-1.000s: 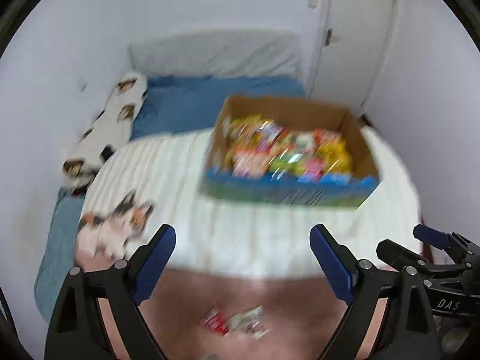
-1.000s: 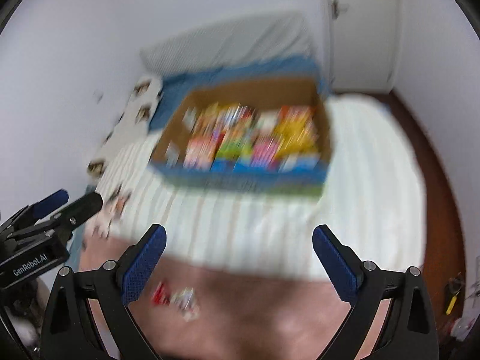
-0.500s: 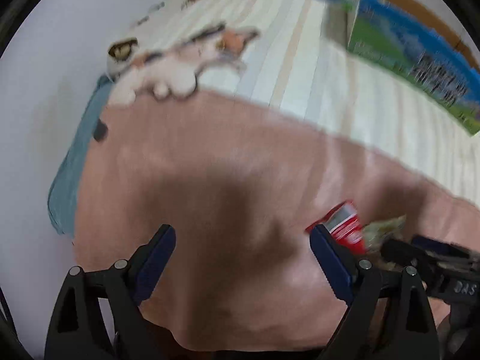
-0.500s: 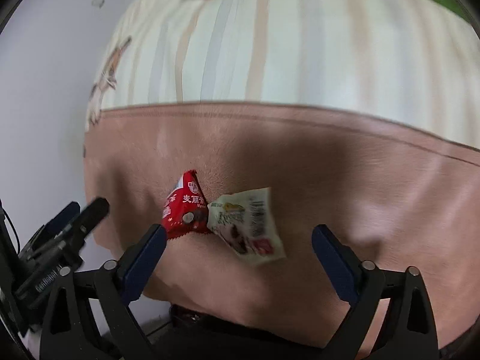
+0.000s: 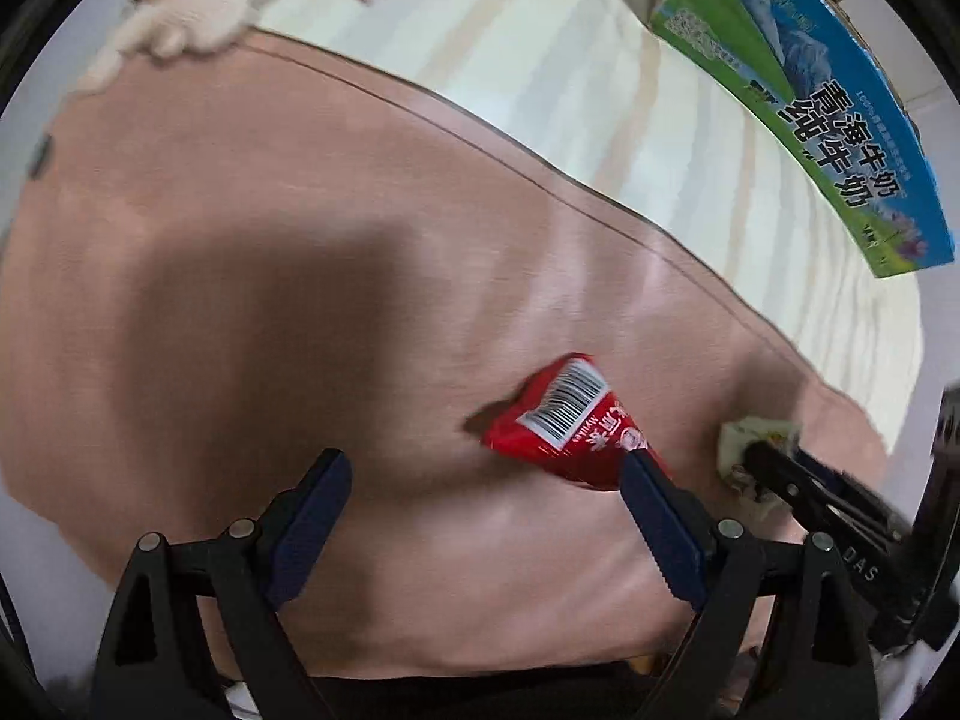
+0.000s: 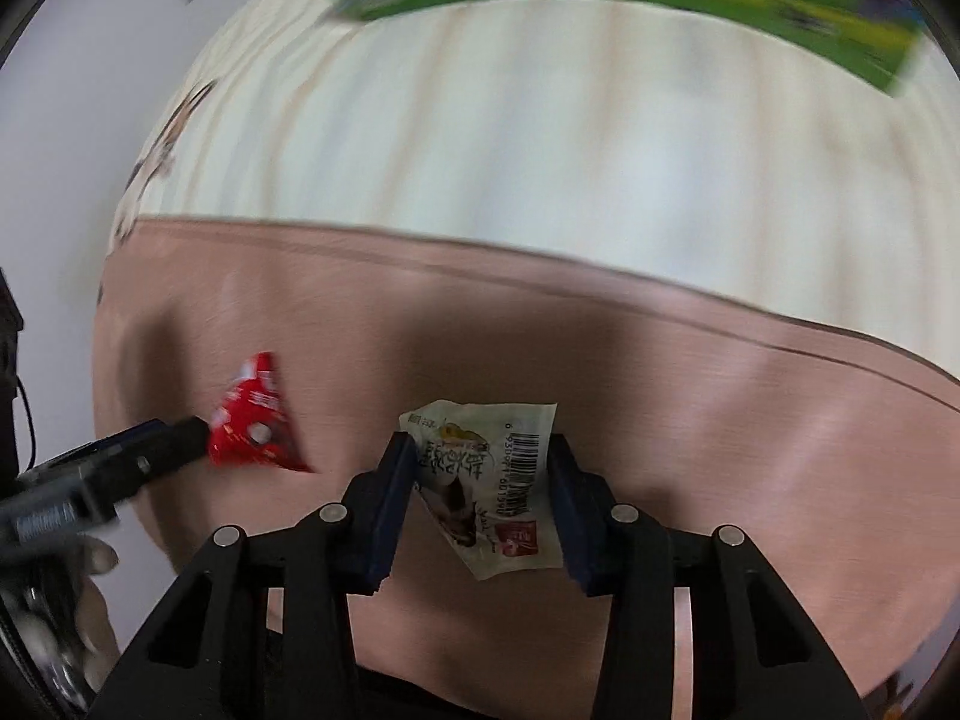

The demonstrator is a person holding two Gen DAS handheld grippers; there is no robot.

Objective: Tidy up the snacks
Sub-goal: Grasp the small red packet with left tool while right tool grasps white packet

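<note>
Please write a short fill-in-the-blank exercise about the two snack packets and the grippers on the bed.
1. The packet between the right gripper's fingers is pale, while the other packet is ____.
2. Both packets lie on the ____ blanket.
3. The left gripper's jaws stand wide ____, with nothing gripped.
4. The green and blue box rests on the ____ sheet.

Missing words: red; pink; open; striped
</note>
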